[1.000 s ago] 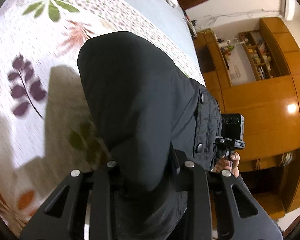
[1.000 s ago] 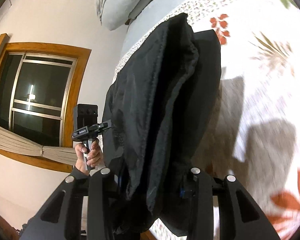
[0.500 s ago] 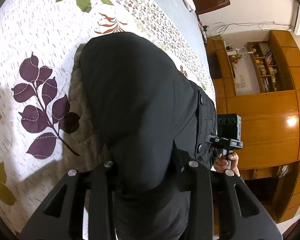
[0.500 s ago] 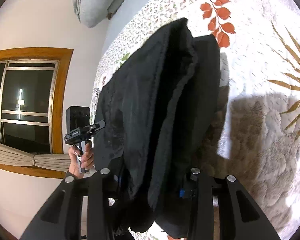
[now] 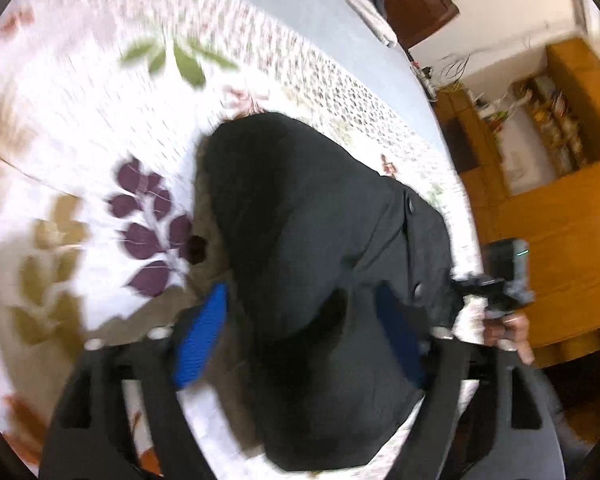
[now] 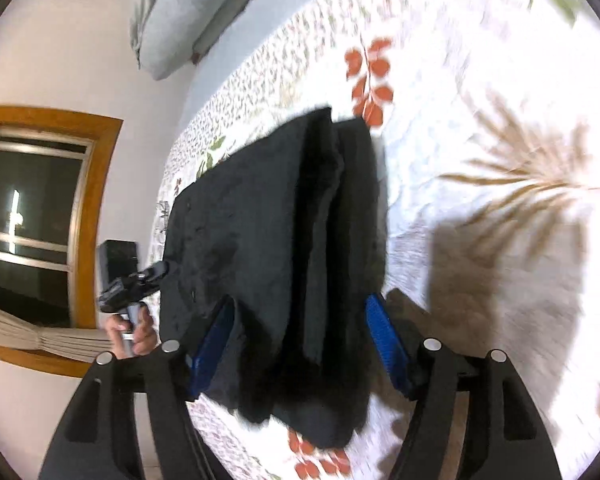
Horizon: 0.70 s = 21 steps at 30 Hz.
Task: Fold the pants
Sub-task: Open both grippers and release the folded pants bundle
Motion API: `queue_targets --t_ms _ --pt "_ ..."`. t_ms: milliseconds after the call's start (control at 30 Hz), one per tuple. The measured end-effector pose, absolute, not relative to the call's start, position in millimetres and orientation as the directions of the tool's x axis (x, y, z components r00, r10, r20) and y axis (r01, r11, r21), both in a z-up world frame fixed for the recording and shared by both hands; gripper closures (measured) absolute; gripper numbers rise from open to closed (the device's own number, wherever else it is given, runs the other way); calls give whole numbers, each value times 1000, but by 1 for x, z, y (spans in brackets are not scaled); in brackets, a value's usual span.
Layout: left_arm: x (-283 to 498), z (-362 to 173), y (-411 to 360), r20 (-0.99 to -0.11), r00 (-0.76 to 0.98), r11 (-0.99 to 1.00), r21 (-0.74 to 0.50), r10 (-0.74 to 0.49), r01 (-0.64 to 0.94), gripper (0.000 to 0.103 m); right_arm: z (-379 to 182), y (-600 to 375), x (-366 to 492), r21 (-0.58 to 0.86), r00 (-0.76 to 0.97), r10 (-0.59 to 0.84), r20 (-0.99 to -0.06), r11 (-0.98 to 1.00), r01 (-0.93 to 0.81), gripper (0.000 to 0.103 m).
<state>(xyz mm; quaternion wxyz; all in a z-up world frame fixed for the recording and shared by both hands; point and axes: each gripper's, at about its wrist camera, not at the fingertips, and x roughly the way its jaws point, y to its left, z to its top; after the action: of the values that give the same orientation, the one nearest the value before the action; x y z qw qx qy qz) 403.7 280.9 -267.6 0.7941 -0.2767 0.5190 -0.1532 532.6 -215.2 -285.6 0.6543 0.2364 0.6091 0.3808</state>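
Both claws have just been opening. The left gripper (image 5: 300, 328) and right gripper (image 6: 300, 344) stand released, their blue pads clear of the black pants (image 6: 276, 248) between them. The pants lie folded on the floral bedspread (image 6: 480, 120); folding looks nearly complete.

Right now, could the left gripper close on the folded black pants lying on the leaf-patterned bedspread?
Probably yes. The left gripper has just been opening, and its blue-padded fingers stand on either side of the folded black pants, pads off the cloth. Nothing lies between. The pants rest on the leaf-patterned bedspread.
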Motion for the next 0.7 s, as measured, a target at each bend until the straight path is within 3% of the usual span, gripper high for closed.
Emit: queue_targets --t_ms 133,367,600,700 --pt "381 -259 276 -766 438 838 -544 -471 -50 22 -268 -217 509 722 -6 749 -662 636 -274 32" --pt "379 -282 271 -801 393 844 -526 -452 -102 18 -286 -201 499 633 0 655 -755 730 -259 29" --pt "374 -287 278 -779 413 807 -571 -472 -154 16 -283 -216 491 667 24 688 -726 712 -217 23" --pt "365 -279 287 -790 441 817 -545 -426 -188 11 -271 -229 484 682 71 702 -709 708 -186 19"
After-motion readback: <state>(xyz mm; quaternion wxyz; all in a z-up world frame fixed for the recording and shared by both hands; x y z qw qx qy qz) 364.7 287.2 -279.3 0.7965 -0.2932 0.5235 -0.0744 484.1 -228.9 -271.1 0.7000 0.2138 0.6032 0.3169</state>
